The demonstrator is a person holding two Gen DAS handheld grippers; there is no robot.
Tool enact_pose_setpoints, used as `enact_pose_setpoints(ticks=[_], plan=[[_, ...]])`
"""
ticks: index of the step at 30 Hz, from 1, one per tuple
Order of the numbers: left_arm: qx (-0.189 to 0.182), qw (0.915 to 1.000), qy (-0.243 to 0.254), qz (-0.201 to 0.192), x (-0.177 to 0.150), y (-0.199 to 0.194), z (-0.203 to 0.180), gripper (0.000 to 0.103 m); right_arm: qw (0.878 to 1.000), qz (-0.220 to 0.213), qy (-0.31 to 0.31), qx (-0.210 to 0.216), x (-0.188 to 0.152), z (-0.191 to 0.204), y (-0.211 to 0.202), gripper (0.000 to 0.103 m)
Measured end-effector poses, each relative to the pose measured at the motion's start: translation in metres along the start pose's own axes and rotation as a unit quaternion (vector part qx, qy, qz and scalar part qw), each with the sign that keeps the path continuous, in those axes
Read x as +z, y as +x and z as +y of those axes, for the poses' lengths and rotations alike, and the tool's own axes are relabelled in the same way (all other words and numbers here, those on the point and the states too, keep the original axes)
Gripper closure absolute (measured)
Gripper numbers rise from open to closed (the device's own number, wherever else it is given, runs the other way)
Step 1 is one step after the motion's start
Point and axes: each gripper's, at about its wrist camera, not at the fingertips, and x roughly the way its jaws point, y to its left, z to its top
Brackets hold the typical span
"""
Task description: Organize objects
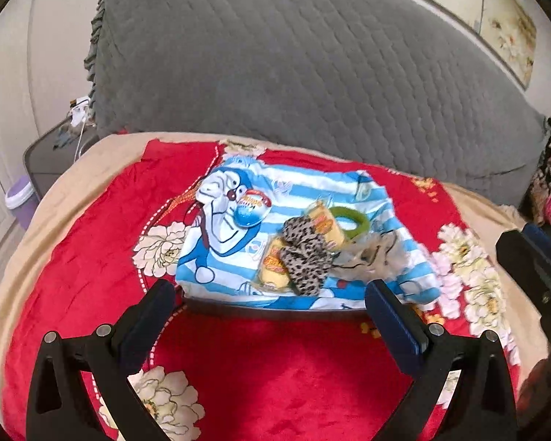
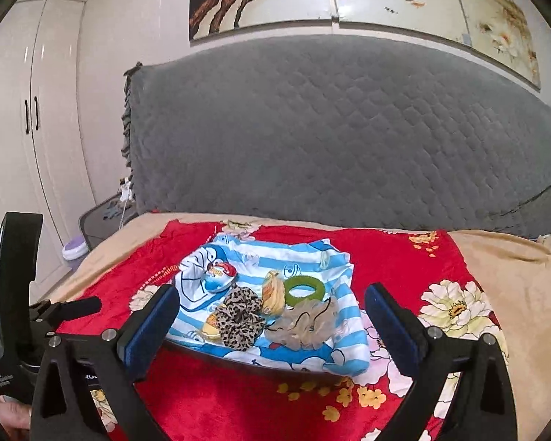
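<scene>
Presently both tongs hover over the red floral blanket (image 1: pixel 260 360) on the bed, short of the blue-striped cartoon cloth (image 1: pixel 238 253); on that cloth: leopard scrunchie (image 2: pixel 240 319) at centre, beige hair clip (image 2: pixel 305 325) just right of it, green ring (image 2: pixel 302 289) behind, yellow snack packets (image 1: pixel 273 266) touching the scrunchie, blue-red round item (image 1: pixel 252 208) to its left; judgement: pick one loose item at a time, approaching from above, avoiding snagging the cloth; left tongs (image 1: pixel 272 301) spread wide, empty; right tongs (image 2: pixel 273 316) likewise spread, touching nothing.
</scene>
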Motion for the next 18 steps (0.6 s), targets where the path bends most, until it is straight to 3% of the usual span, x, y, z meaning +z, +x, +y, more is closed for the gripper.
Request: enact_pose_setpoints(ticks=[11,18], plan=[[-0.014,0.9996,-0.018,-0.014,-0.006,-0.034,0.003,0.000,1.000,-0.014,-0.009,-0.003,-0.010,0.012,-0.034,0.001],[0.022,0.9993,0.010,-0.029,-0.020,-0.052,-0.001,0.000,0.999,-0.037,-0.024,-0.012,-0.013,0.018,-0.055,0.001]])
